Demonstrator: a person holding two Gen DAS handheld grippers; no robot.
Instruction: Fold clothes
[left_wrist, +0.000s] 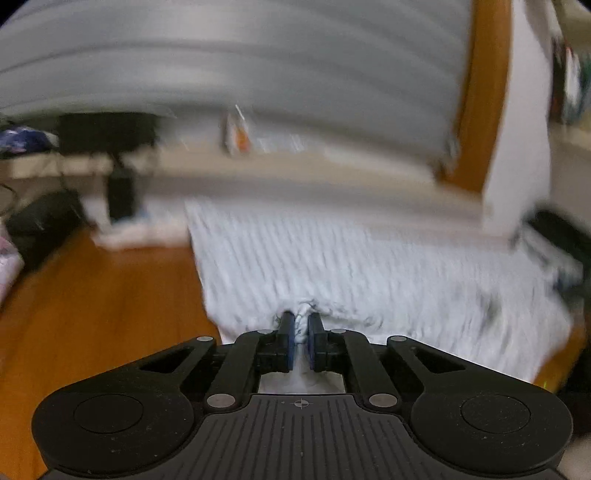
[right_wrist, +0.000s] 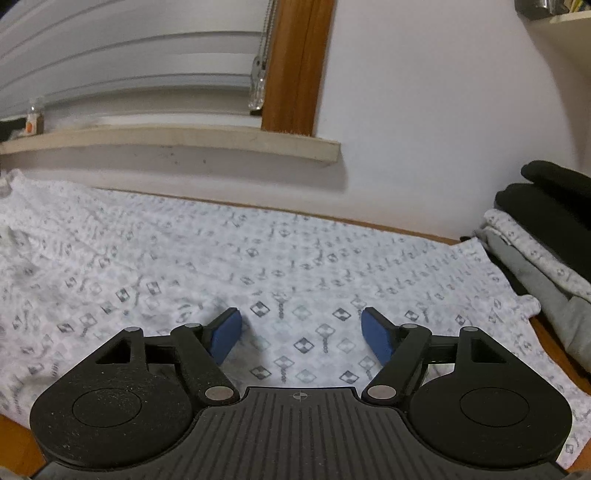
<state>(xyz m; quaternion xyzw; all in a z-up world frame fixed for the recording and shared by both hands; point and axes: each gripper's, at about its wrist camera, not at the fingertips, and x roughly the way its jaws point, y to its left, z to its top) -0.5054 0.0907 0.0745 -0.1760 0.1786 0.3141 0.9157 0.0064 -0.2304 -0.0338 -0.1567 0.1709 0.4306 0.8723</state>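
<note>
A white garment with a small grey diamond print (right_wrist: 280, 266) lies spread flat on a wooden surface. In the blurred left wrist view the same white garment (left_wrist: 351, 266) stretches ahead, and my left gripper (left_wrist: 302, 325) is shut on a pinched-up fold at its near edge. My right gripper (right_wrist: 301, 332) hovers just over the cloth near its front edge, its blue pads (right_wrist: 225, 334) wide apart and nothing between them.
A pile of folded clothes, black on top of grey and printed white (right_wrist: 546, 251), sits at the right. A window sill (right_wrist: 177, 142) with blinds and a small bottle (right_wrist: 32, 122) runs along the back wall. Bare wooden surface (left_wrist: 92, 314) lies left of the garment.
</note>
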